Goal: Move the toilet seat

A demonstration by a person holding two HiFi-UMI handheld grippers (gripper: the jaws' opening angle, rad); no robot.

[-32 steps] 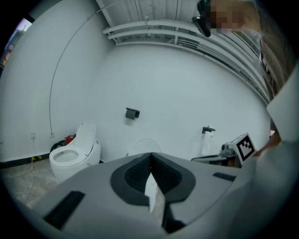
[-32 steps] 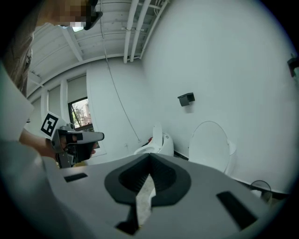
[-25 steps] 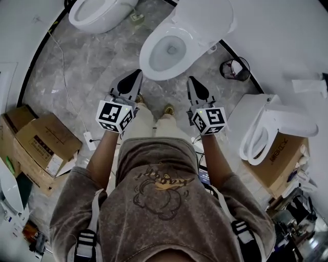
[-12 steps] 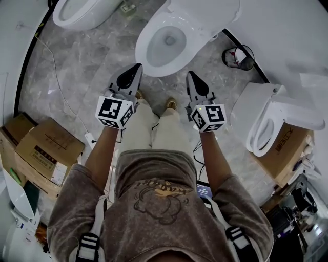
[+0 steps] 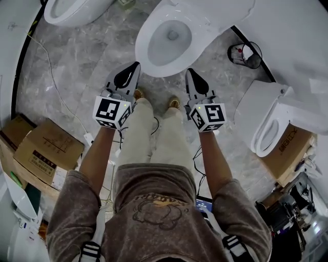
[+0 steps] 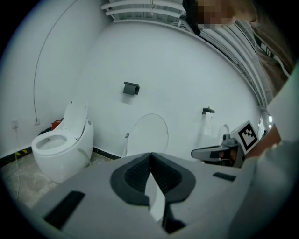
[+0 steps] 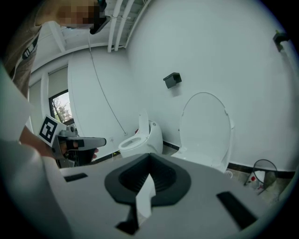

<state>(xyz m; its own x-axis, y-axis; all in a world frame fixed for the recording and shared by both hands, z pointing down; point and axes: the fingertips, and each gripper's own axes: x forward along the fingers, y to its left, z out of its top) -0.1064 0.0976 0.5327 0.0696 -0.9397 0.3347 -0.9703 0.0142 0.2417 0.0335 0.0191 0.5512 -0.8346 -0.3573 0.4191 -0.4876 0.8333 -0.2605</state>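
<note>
A white toilet (image 5: pixel 154 51) stands in front of me with its bowl uncovered. Its oval lid (image 7: pixel 205 126) stands upright at the back, and it shows in the left gripper view too (image 6: pixel 148 135). I cannot tell whether the seat ring is up with it. My left gripper (image 5: pixel 134 66) and right gripper (image 5: pixel 189 72) hang side by side just short of the bowl's front rim, above my shoes. Both are shut with nothing between the fingers. Seen close, the left gripper (image 6: pixel 150 155) and the right gripper (image 7: pixel 149 156) point at the lid.
A second toilet (image 5: pixel 72 10) stands at the far left. A loose toilet seat (image 5: pixel 269 130) lies on a cardboard box (image 5: pixel 289 148) at the right. A small wire bin (image 5: pixel 245 53) sits by the wall. More cardboard boxes (image 5: pixel 46 151) and a cable are at the left.
Both grippers have sunk lower in front of the toilet, still shut and side by side. The toilet bowl looks nearer and larger in the head view.
</note>
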